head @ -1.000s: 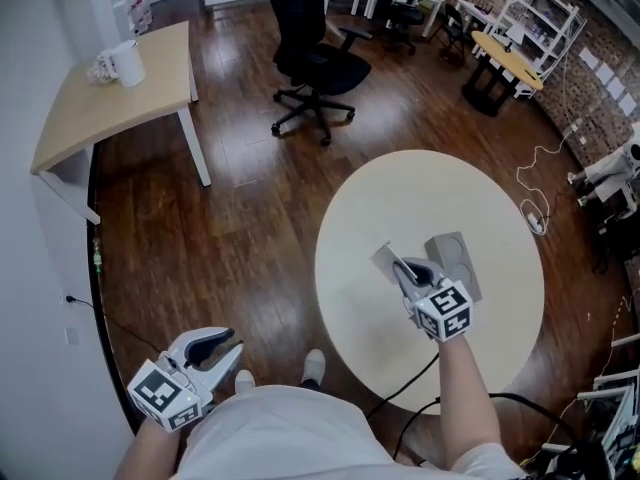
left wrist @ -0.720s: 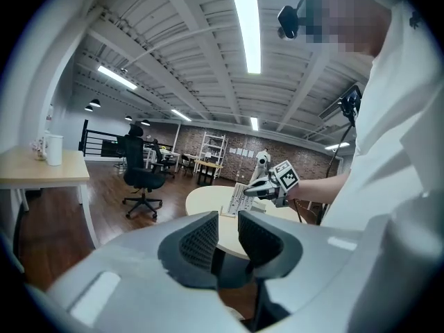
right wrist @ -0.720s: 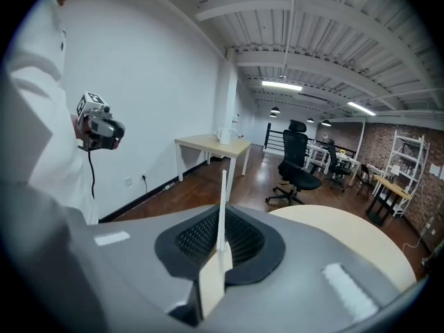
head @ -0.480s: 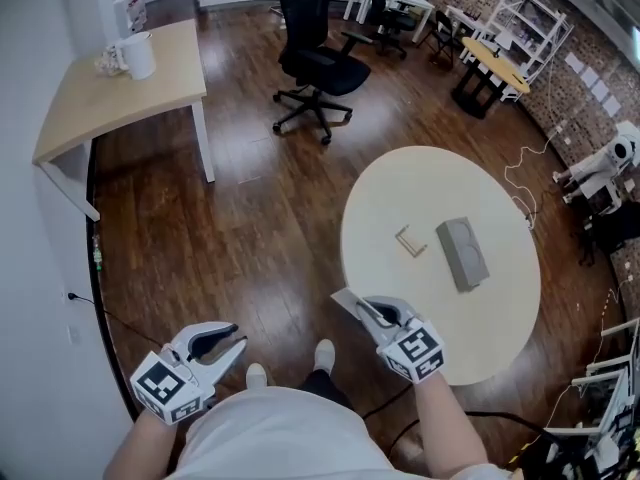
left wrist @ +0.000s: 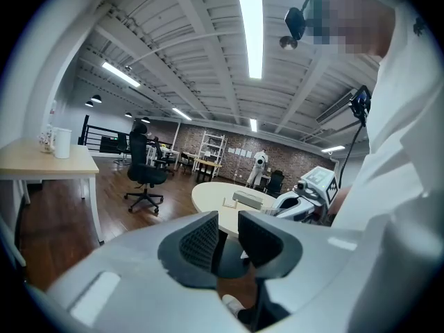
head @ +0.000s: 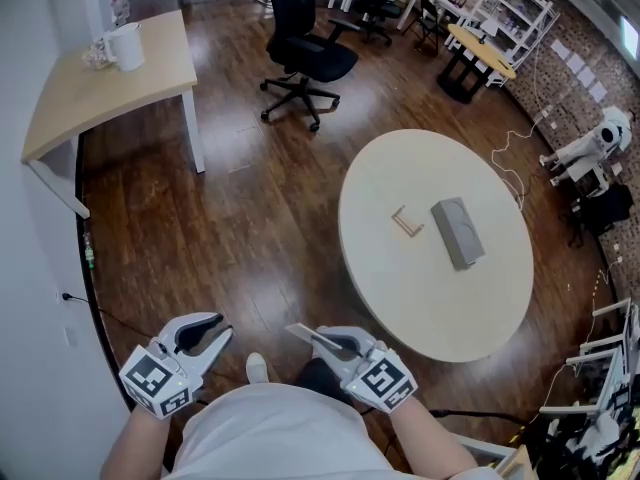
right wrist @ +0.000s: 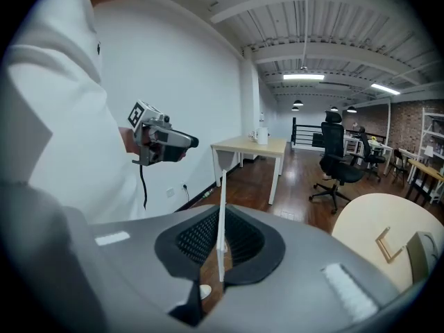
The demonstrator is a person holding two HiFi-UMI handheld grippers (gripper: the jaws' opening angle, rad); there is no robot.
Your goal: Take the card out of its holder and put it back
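down near the person's waist, well clear of the round table [head: 420, 298], the right gripper [head: 325, 340] is clamped on the card [head: 303, 332], so i'd call the take-out half done. what's left is carrying it over and slotting it into the little wooden holder [head: 407, 222] just beside the grey box [head: 458, 232]. the head view gives me the layout and the left gripper [head: 205, 333] hanging low, jaws slightly apart and empty, but only the right gripper view shows the thin card pinched upright between the pads.
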